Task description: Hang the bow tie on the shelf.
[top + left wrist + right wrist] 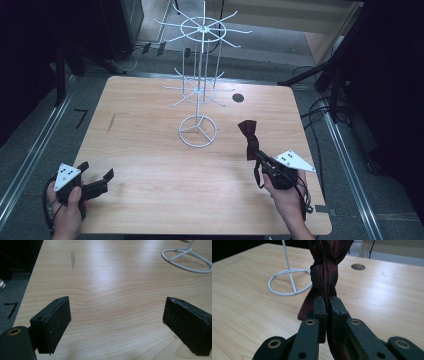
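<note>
Dark red bow tie [324,275]: pinched in right gripper [327,302], rising beyond its jaws; left gripper [116,315] gapes, holding nothing.

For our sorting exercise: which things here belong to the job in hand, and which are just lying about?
In the job: dark red bow tie, clamped in the right gripper; white wire rack.
Lying about: left gripper, open over the table; round hole.
</note>
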The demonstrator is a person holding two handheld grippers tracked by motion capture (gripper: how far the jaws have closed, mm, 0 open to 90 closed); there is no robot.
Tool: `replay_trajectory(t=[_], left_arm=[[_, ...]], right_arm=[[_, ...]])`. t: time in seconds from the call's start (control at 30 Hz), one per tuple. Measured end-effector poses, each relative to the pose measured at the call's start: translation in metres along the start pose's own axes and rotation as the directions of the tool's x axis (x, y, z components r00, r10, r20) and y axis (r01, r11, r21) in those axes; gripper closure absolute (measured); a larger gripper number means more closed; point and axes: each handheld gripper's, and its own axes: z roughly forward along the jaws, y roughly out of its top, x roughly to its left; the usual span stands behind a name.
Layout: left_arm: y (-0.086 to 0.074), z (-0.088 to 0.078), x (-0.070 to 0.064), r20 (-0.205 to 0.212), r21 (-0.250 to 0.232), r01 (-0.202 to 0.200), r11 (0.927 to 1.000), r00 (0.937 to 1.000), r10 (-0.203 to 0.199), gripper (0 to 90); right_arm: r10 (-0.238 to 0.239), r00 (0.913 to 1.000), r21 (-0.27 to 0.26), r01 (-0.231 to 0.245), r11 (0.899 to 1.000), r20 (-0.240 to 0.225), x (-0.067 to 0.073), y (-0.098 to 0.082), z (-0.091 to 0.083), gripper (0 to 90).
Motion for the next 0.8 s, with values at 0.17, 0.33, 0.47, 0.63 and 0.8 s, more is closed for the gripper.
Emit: replay_trajectory(t=[0.17, 0.33, 0.47, 0.63, 0.8], left_arm=[[0.0, 0.0, 0.0, 0.005, -0.004, 0.003, 1.0, 1.0, -0.003, 8.6], [0.0, 0.0, 0.001, 0.007, -0.002, 0.006, 1.0, 1.0, -0.006, 8.6], [0.0, -0.001, 0.001, 0.009, -0.001, 0.006, 1.0, 0.9999, -0.006, 8.6], [0.0, -0.001, 0.001, 0.009, 0.0, 0.006, 1.0, 0.9999, -0.006, 8.6], [0.0, -0.001, 0.001, 0.008, 0.0, 0.006, 1.0, 1.0, -0.006, 8.6]], right_arm=[[-0.01, 0.9998, -0.023, 0.01, 1.0, -0.018, 0.011, 0.014, 0.006, 85.6], [-0.037, 0.9985, -0.045, 0.036, 0.998, -0.04, 0.026, 0.026, 0.014, 85.5], [-0.042, 0.9975, -0.055, 0.039, 0.998, -0.056, 0.037, 0.033, 0.019, 85.4], [-0.046, 0.9966, -0.059, 0.042, 0.997, -0.068, 0.043, 0.04, 0.025, 85.4], [-0.074, 0.9932, -0.061, 0.068, 0.996, -0.091, 0.047, 0.049, 0.027, 85.3]])
